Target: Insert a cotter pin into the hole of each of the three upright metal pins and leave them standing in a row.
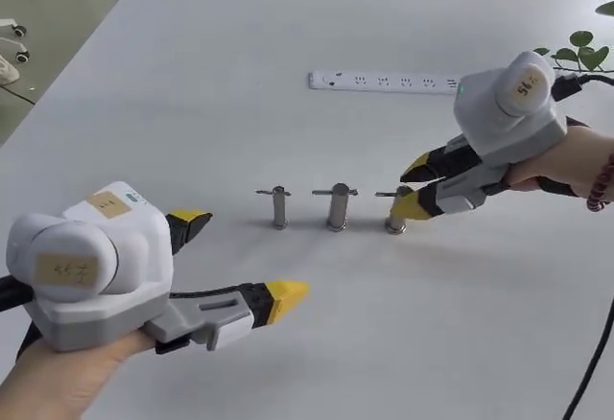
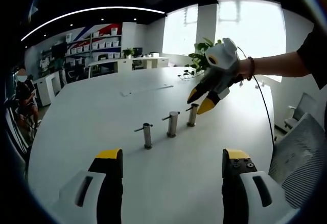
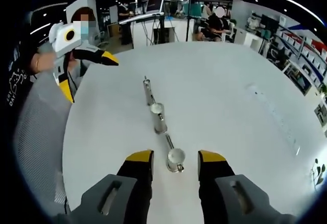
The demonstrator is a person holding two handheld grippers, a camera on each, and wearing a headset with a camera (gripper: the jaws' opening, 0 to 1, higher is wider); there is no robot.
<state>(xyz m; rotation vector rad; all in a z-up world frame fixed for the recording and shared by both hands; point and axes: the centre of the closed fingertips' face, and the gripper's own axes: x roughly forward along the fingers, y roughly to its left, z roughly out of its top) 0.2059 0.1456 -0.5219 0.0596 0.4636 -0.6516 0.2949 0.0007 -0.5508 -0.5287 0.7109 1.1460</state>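
Three metal pins [image 1: 337, 207] stand in a row, one between the parted right tongs [image 1: 410, 188]; left tongs [image 1: 240, 255] gape, well apart.

Wide open from 6 o'clock toward the three pins [image 1: 337, 207], bare table [image 1: 192, 84] all around. Blocked at 3 o'clock by the right gripper [image 1: 407, 190] straddling the end pin [image 1: 395, 223]. Bounded at 12 o'clock by a power strip [image 1: 384, 81].

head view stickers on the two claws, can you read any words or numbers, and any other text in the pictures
Beige sticker on the right claw: digits, perhaps "56", too blurred to be sure.
Top sticker and end sticker on the left claw: marks too faint to read.
White print on a person's dark shirt: too distorted to read.
Power strip: no readable text.
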